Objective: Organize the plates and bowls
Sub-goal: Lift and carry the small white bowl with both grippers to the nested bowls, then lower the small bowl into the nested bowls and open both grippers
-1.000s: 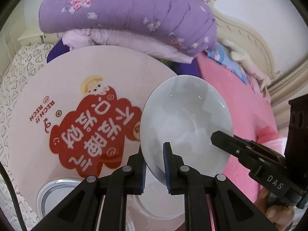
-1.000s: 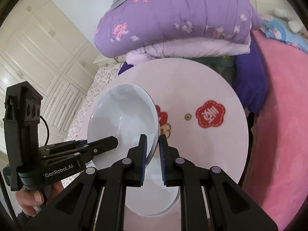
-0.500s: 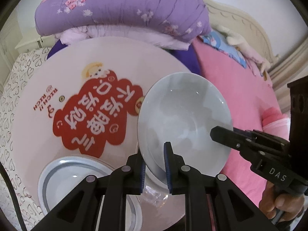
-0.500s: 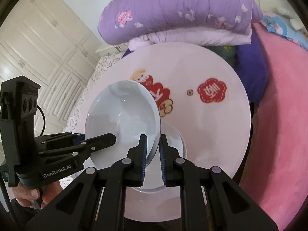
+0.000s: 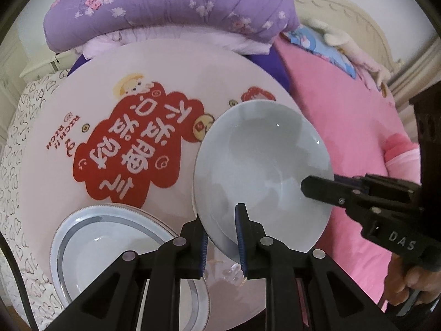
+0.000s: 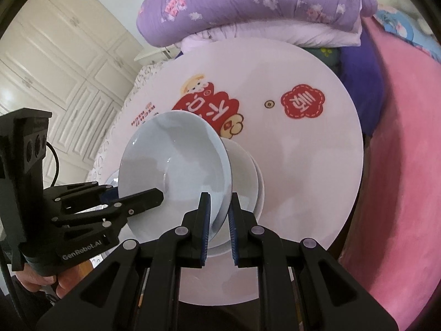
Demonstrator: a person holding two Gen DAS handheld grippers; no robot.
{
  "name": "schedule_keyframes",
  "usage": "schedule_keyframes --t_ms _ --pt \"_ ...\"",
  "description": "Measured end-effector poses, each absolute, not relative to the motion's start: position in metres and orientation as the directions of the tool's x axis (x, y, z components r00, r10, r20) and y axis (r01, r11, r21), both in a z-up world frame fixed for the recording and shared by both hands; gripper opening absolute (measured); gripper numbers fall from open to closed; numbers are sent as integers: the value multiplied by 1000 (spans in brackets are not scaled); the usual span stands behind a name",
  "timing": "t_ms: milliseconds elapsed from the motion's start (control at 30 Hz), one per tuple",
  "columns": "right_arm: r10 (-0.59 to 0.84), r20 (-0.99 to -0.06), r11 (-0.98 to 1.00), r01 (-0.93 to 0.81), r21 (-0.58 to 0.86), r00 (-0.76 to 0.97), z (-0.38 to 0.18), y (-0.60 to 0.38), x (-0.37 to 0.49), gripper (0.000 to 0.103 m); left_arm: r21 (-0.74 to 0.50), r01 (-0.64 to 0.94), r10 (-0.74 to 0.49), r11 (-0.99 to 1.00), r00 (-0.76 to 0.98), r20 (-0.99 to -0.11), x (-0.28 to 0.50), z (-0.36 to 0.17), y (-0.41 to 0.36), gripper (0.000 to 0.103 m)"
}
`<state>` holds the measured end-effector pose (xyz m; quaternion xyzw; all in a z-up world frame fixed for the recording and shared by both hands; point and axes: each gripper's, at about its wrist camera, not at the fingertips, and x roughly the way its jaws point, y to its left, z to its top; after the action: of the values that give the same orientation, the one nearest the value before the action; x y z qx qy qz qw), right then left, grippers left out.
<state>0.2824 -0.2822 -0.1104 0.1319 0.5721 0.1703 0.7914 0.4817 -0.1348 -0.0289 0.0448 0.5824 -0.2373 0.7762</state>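
A plain white deep plate (image 5: 261,171) is held tilted above the round table by both grippers. My left gripper (image 5: 220,220) is shut on its near rim. My right gripper (image 6: 219,209) is shut on the opposite rim of the same plate (image 6: 176,171). Under it on the table sits a stack of white plates (image 6: 248,171). A silver-rimmed plate (image 5: 110,248) lies at the table's near left in the left wrist view.
The round white table (image 6: 303,151) with a red print stands against a bed. Folded purple quilts (image 5: 171,8) lie behind it. A pink bedspread (image 5: 344,115) is to the right. White wardrobe doors (image 6: 63,63) stand on the left.
Both grippers have drawn back and lower with the white plate, bringing more of the table into view. The silver-rimmed plate and the white stack now show more fully.
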Motion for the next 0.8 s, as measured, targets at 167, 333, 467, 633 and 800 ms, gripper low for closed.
schedule_keyframes --t_ms 167,333,467,633,800 --pt "414 -868 910 -121 396 274 -114 -282 280 13 -185 431 -302 883 219 -928 480 -32 -139 15" --pt "416 -871 909 -123 398 263 -117 -282 280 13 -145 455 -274 878 231 -934 476 -35 -143 17" --pt "412 -876 911 -122 394 251 -120 -282 282 15 -123 467 -262 875 244 -934 473 -36 -146 19" --pt "403 -884 915 -117 386 238 -122 -283 282 17 -78 492 -234 867 264 -936 470 -38 -150 22" --pt "391 -889 920 -121 372 239 -120 -283 283 18 -68 496 -225 866 264 -938 472 -44 -152 24"
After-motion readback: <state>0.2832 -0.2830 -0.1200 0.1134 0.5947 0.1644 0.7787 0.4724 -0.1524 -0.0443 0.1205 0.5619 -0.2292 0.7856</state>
